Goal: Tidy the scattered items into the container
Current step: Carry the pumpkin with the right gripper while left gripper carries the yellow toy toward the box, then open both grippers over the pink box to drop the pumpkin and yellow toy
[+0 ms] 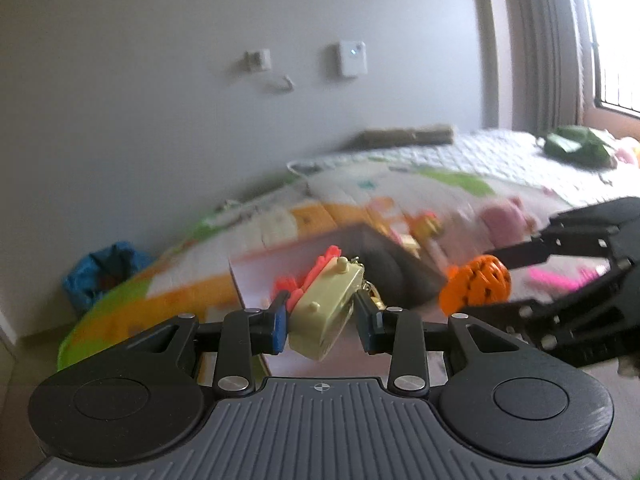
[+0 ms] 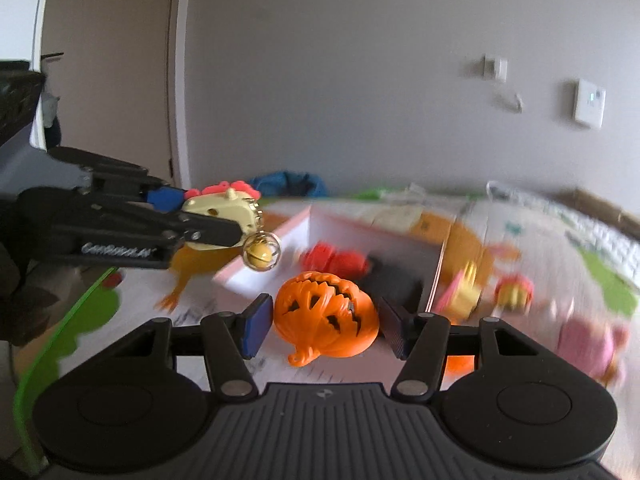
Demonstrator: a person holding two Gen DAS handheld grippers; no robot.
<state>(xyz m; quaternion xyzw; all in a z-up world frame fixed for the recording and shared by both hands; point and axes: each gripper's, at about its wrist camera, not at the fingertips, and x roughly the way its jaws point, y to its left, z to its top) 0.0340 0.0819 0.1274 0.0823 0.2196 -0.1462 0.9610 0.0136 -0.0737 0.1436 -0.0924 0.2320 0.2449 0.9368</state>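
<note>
A: While both loads hang above the play mat, note the grips. Left hand-held gripper — jaws clamped on the cream keychain toy, red comb at its top, bell charm dangling loose underneath.

B: And the right hand-held gripper?

A: Its blue pads bracket the orange pumpkin at 9 and 3 o'clock and appear to pinch it; the pumpkin hangs clear of the mat.

B: Handling?

A: My guess is a hollow, cut-out shell — light, stiff, a bit slick, liable to crack if squeezed hard. Best held across the solid ribs, not the carved mouth. The keychain toy looks like hard plastic, light; grip the flat body, because the charm will swing.

B: Container?

A: Pink-walled box at 12 o'clock of the pumpkin, red and dark items already inside. More toys lie scattered at 3 o'clock.
</note>
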